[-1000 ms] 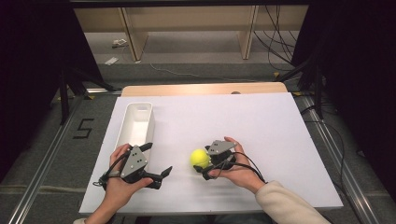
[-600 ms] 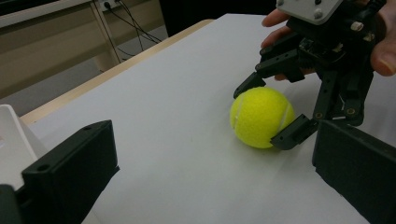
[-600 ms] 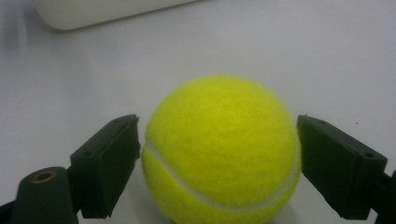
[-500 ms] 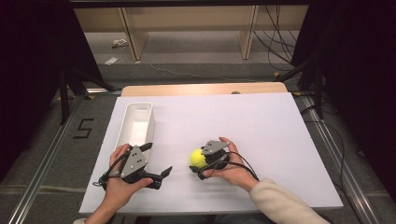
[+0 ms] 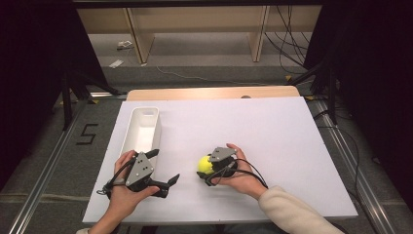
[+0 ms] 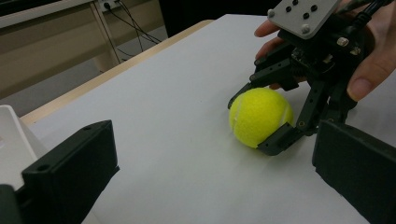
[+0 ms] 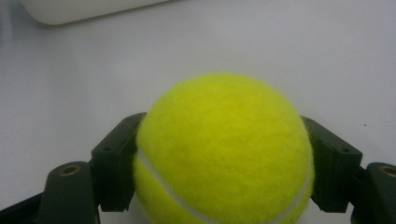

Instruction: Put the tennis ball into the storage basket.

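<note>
right gripper (image 5: 203,171): jaws closed against both sides of fuzzy yellow-green tennis ball (image 5: 205,165), ball low on white table sheet (image 5: 253,126) | left gripper (image 5: 171,179): jaws spread wide, empty | long white plastic bin (image 5: 142,128): lay left of and beyond ball, nearer left gripper, long axis running away from person

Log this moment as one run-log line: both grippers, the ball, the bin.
right gripper: shut on tennis ball, ball on table | left gripper: open, holding nothing | white bin: nothing visible inside, beside left hand
</note>
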Available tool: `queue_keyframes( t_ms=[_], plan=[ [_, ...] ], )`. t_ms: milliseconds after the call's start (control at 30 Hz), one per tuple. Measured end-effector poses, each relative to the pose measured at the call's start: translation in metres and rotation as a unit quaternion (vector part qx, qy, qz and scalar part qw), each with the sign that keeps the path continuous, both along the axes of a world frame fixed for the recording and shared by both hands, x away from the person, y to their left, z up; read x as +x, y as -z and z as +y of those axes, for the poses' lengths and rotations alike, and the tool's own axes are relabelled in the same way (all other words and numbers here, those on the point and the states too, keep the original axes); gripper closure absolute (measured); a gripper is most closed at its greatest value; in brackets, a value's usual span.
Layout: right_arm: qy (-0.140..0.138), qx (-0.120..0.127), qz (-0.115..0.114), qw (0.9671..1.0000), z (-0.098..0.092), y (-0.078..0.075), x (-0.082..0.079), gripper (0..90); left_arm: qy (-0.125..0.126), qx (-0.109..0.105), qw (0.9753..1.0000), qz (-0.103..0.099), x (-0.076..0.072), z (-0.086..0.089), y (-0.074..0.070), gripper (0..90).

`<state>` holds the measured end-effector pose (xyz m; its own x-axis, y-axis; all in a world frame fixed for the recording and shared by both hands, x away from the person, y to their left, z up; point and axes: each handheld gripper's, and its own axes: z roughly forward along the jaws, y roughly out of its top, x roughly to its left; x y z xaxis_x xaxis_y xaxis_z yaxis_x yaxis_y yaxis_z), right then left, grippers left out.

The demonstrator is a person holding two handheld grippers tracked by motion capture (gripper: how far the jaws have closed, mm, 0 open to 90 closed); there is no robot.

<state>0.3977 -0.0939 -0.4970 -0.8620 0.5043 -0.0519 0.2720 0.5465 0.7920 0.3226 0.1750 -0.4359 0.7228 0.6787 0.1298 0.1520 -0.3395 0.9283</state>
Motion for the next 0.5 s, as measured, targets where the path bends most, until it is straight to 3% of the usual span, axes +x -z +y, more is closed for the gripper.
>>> queue_keyframes(
  t_ms=[500],
  plan=[
    [-0.005, -0.002, -0.001, 1.0, 0.001, -0.002, -0.0013, 26.1, 0.0, 0.0, 1.0, -0.001, -0.0003, 0.0004, -0.0004, 0.0]
  ],
)
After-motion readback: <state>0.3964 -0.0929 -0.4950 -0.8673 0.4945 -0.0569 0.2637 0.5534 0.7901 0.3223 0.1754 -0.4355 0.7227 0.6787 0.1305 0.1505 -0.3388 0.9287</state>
